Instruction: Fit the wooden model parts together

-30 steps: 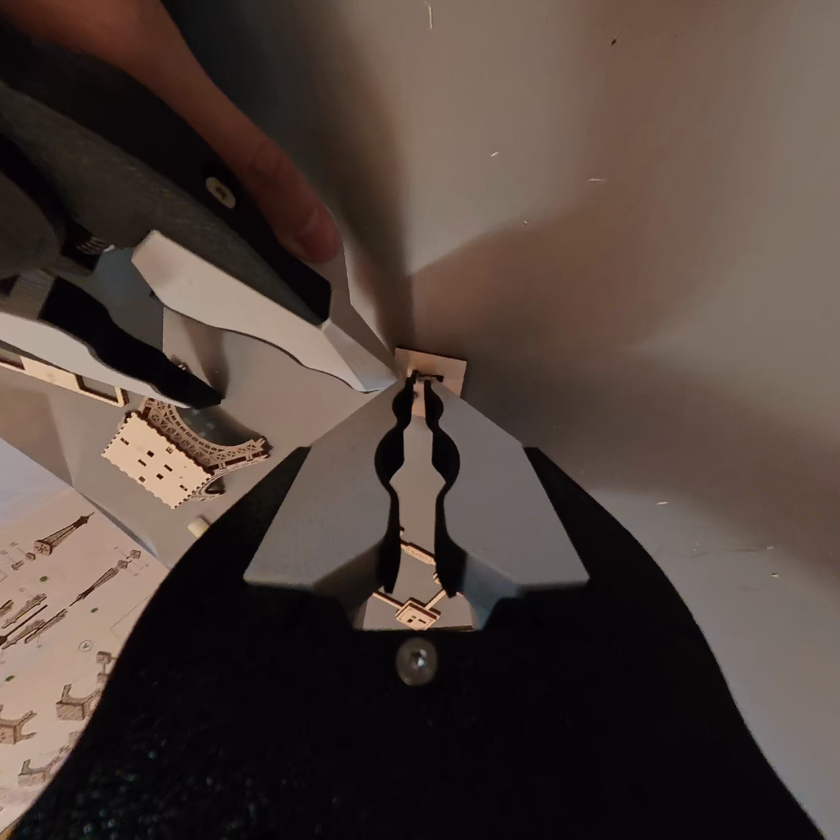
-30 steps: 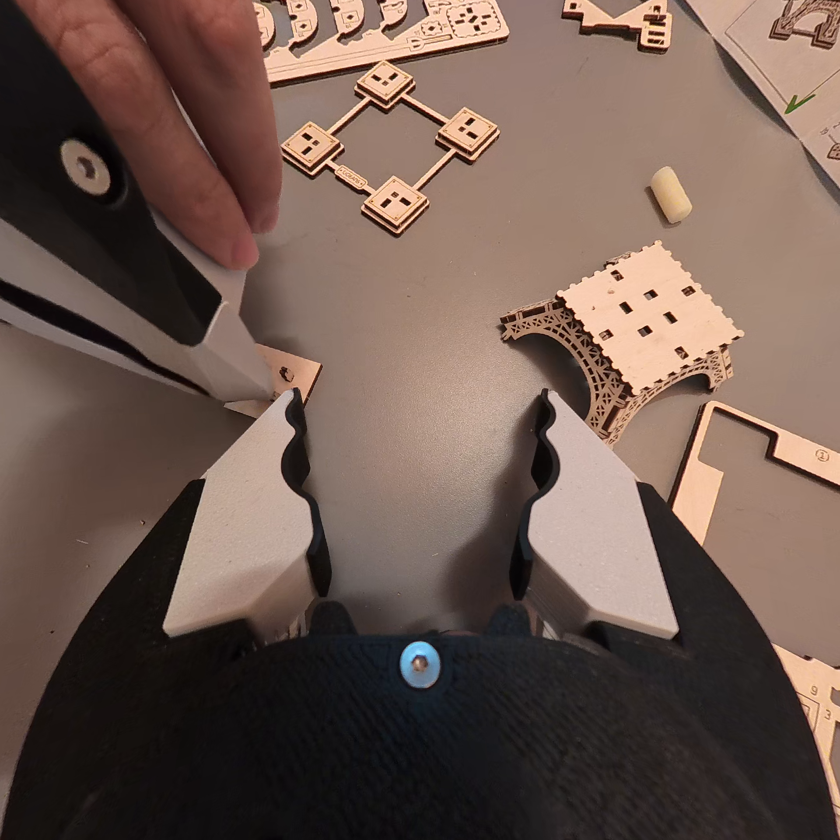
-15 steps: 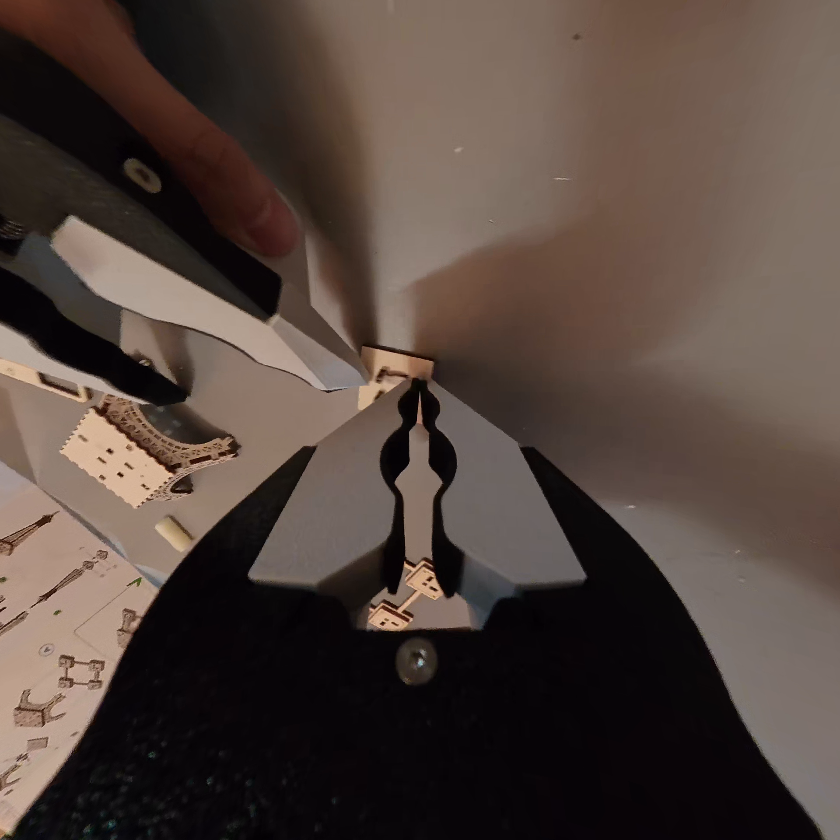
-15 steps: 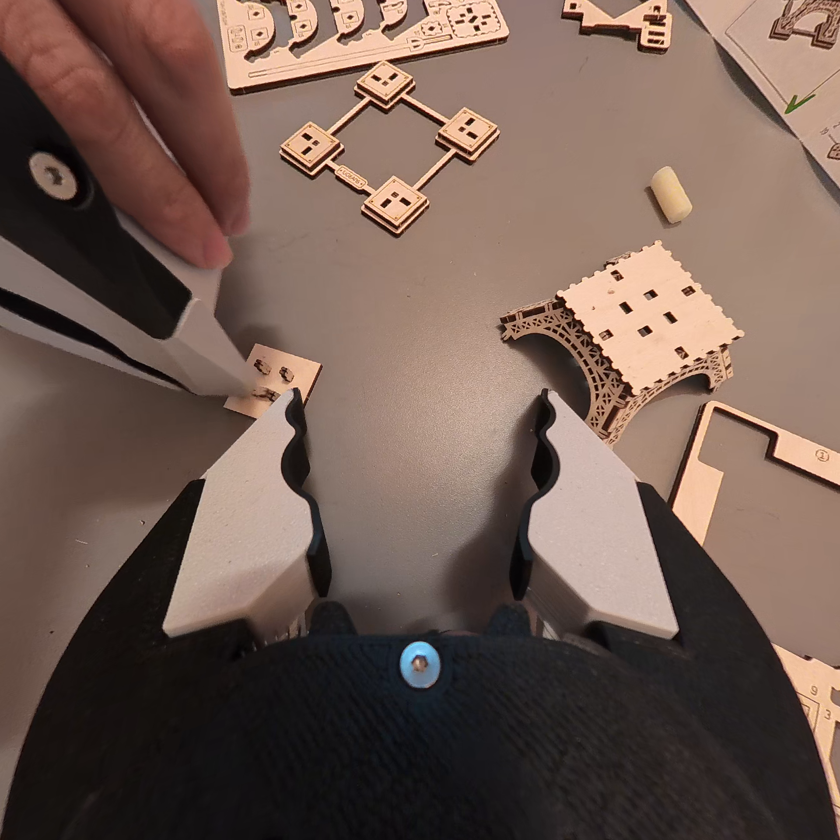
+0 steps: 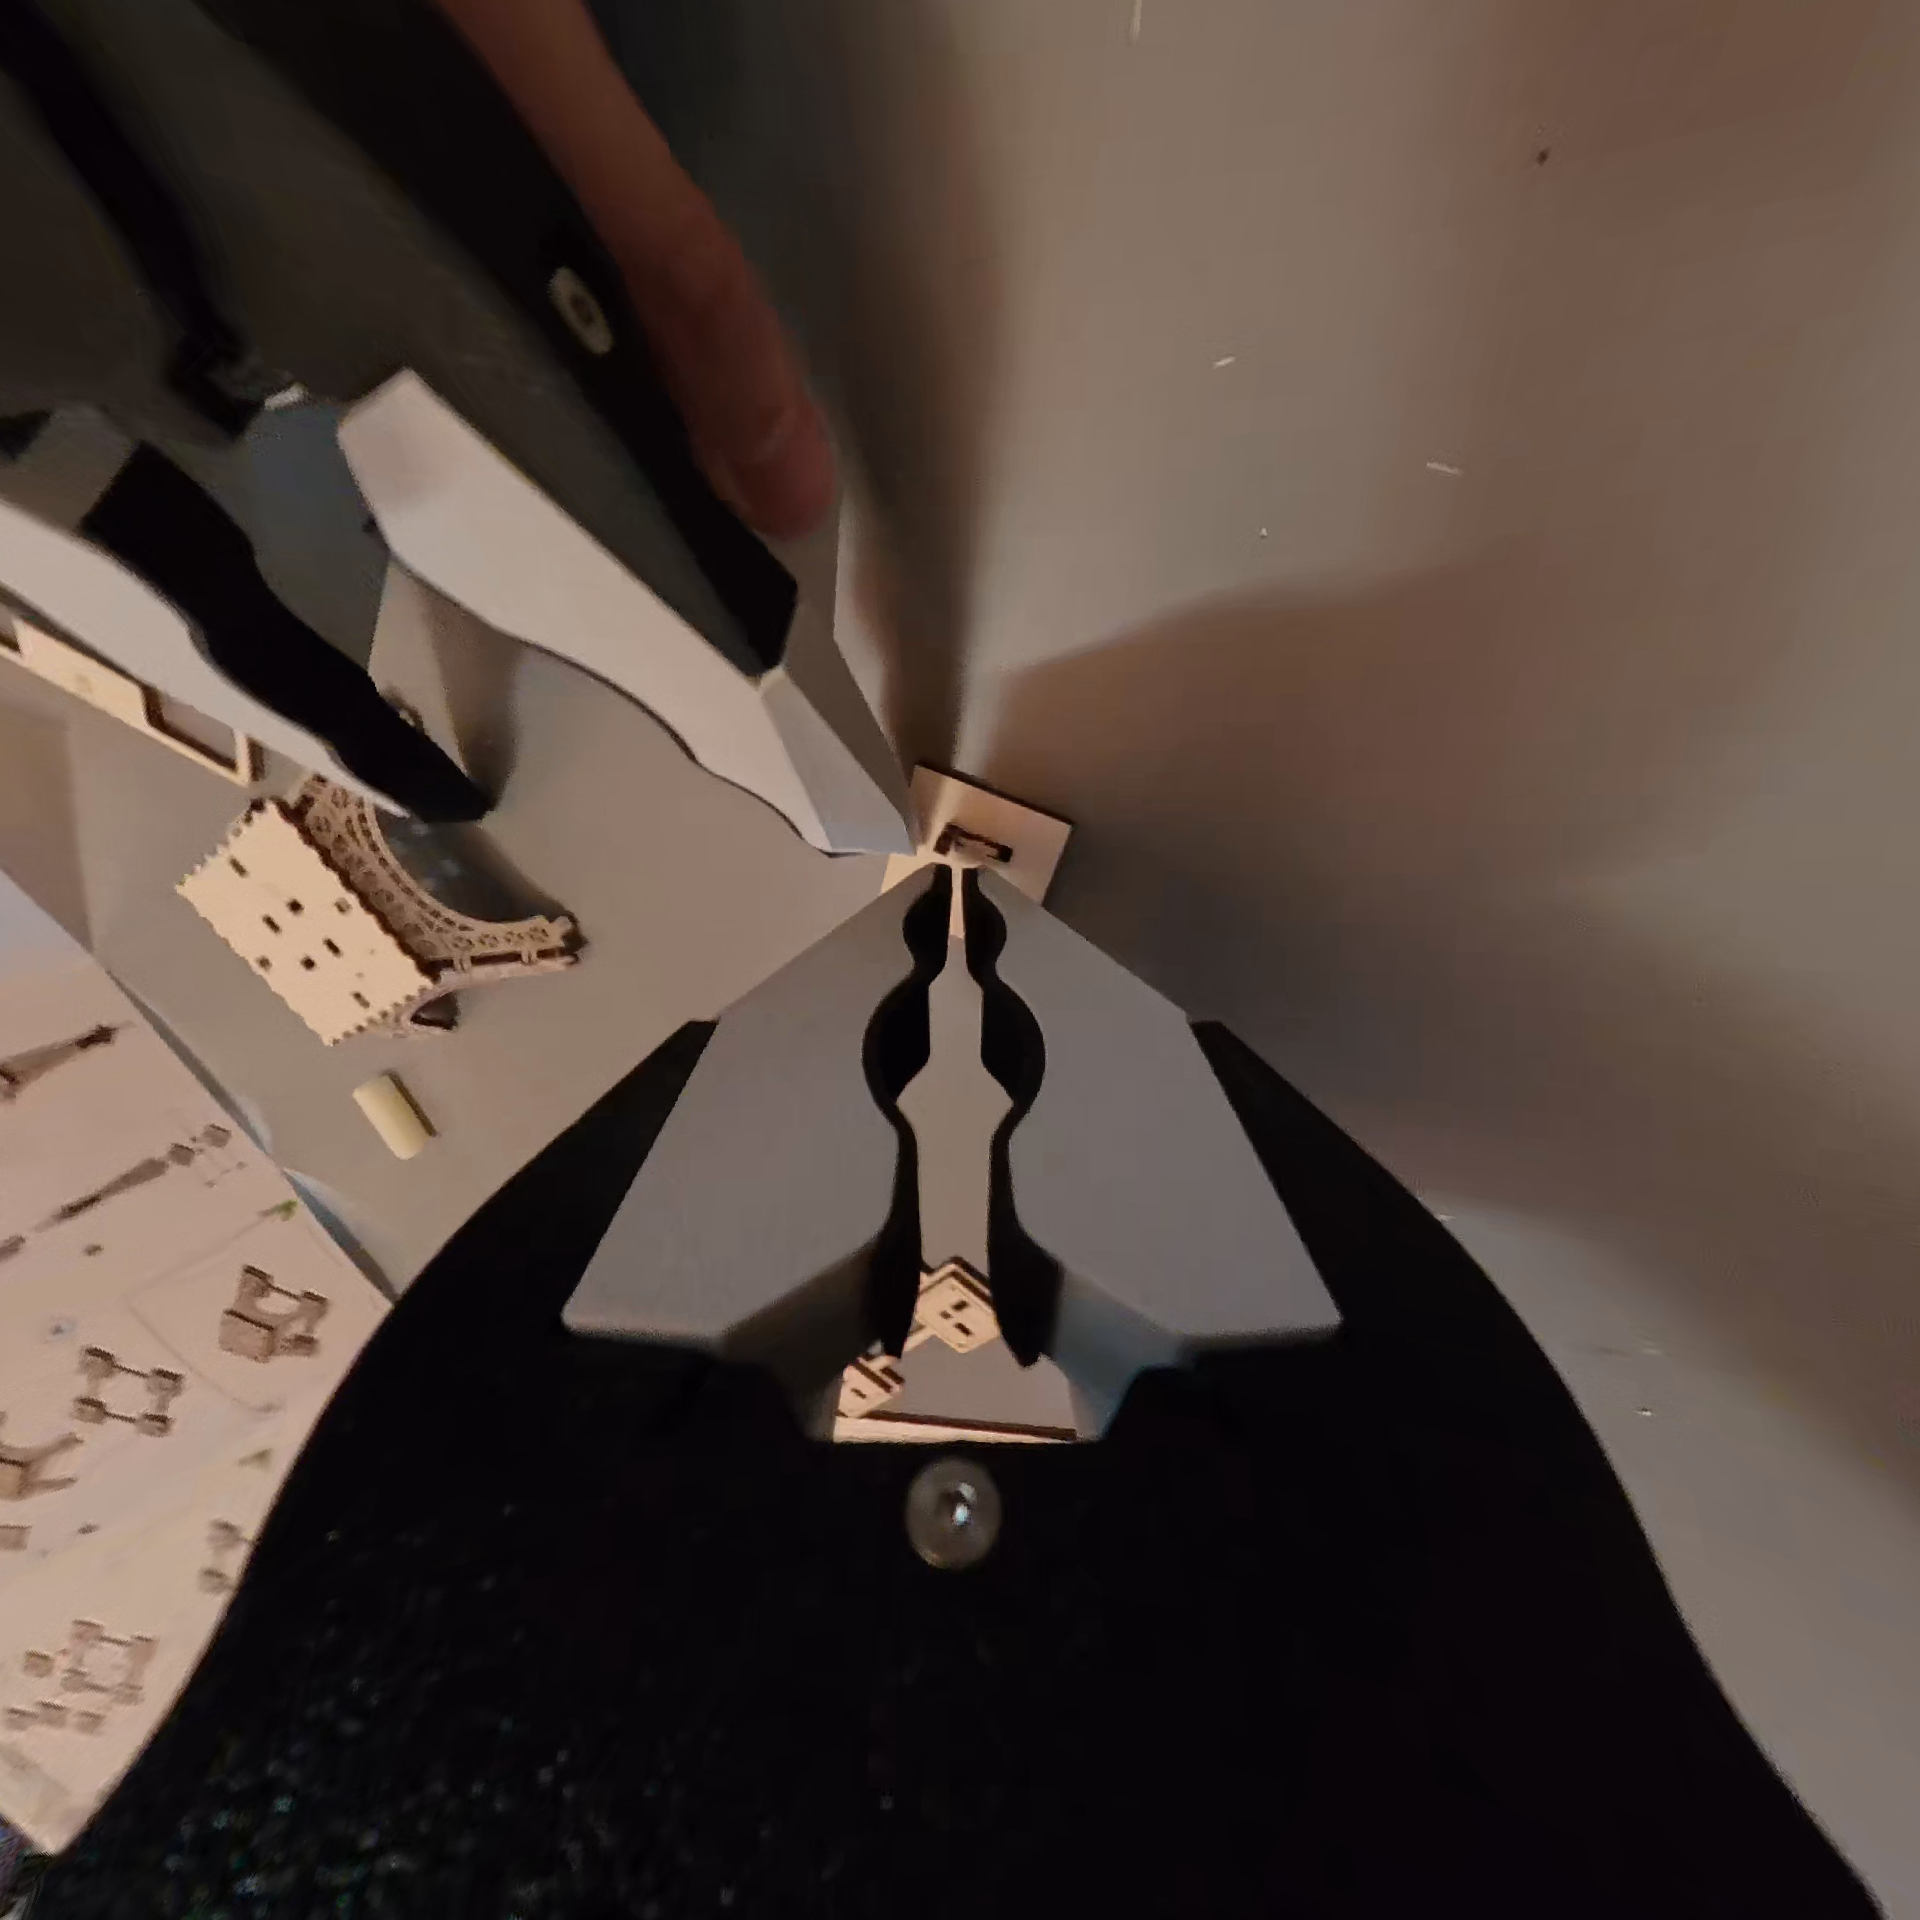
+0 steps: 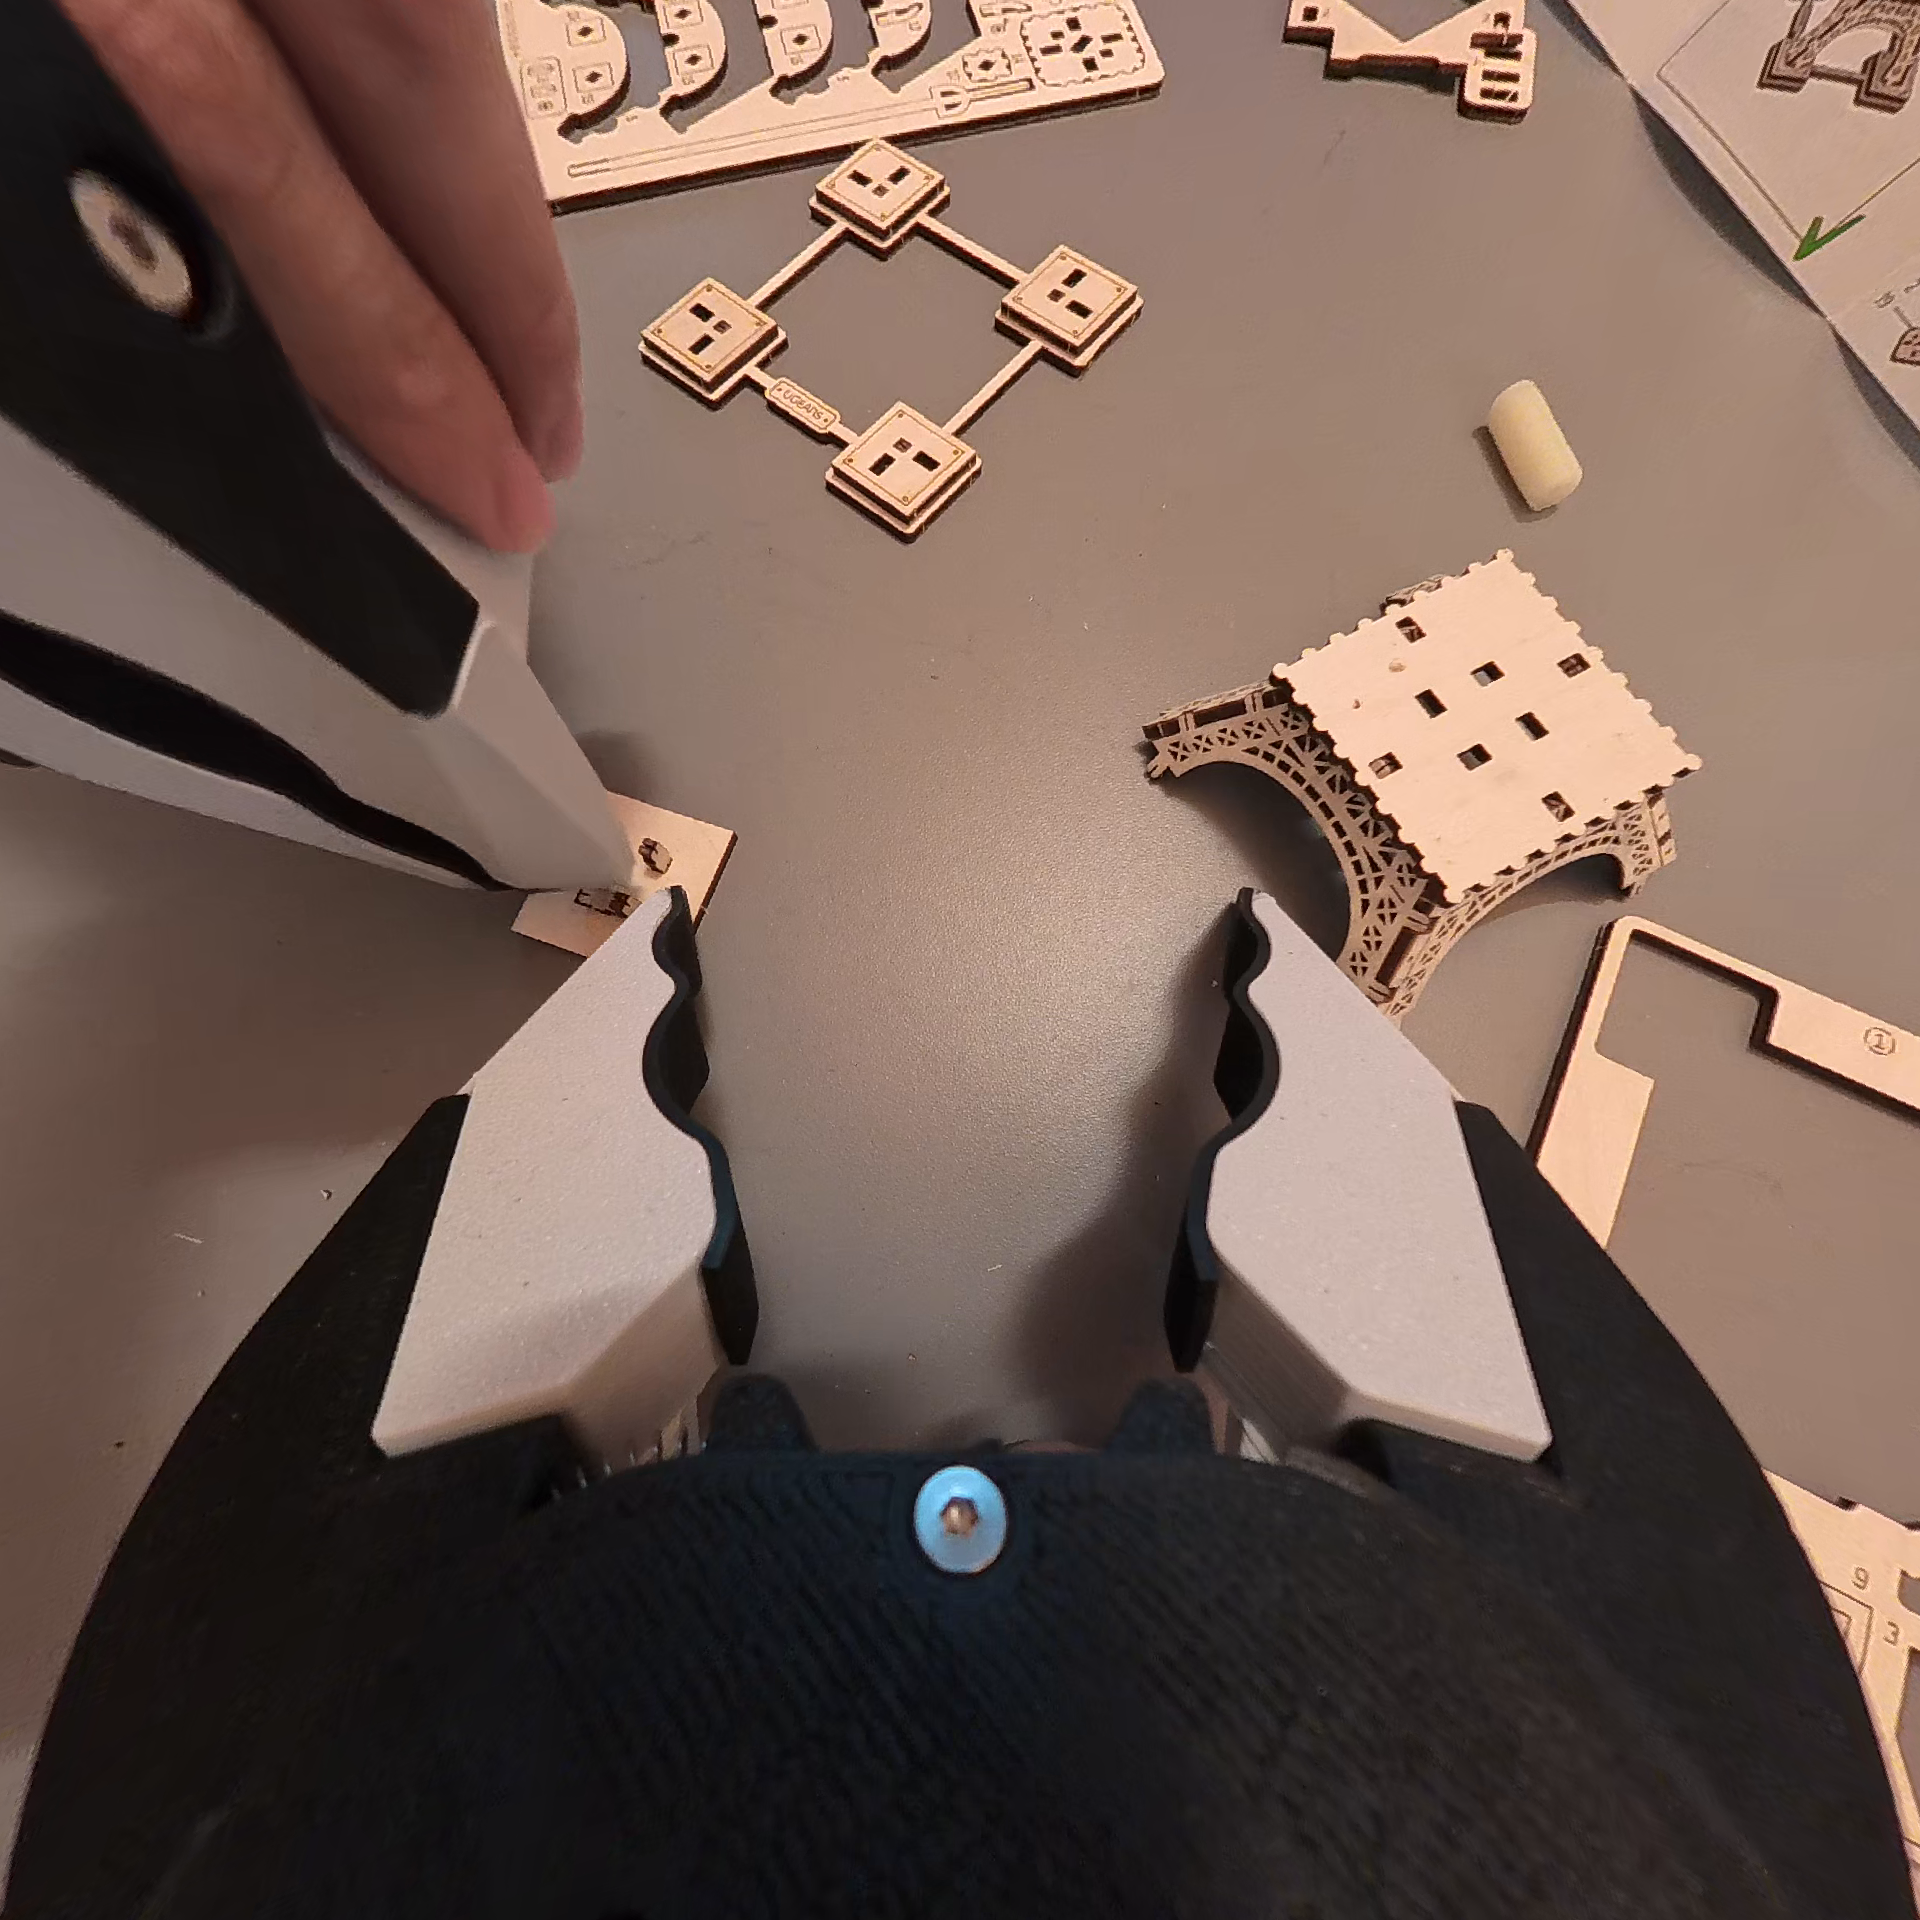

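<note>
Trouble could have come if the nearly closed left gripper (image 5: 954, 878), pinching the small wooden square (image 6: 665, 868) flat on the grey table (image 6: 935, 727), let it slip, since the right gripper (image 6: 961, 914) gaped wide, one fingertip touching it.

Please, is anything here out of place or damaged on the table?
Nothing looks damaged or spilled. Wooden parts lie scattered but intact: the tower base sits tilted on its arches, and the left claw presses its nearly closed tips on a small square plate. The right claw is open, empty.
</note>
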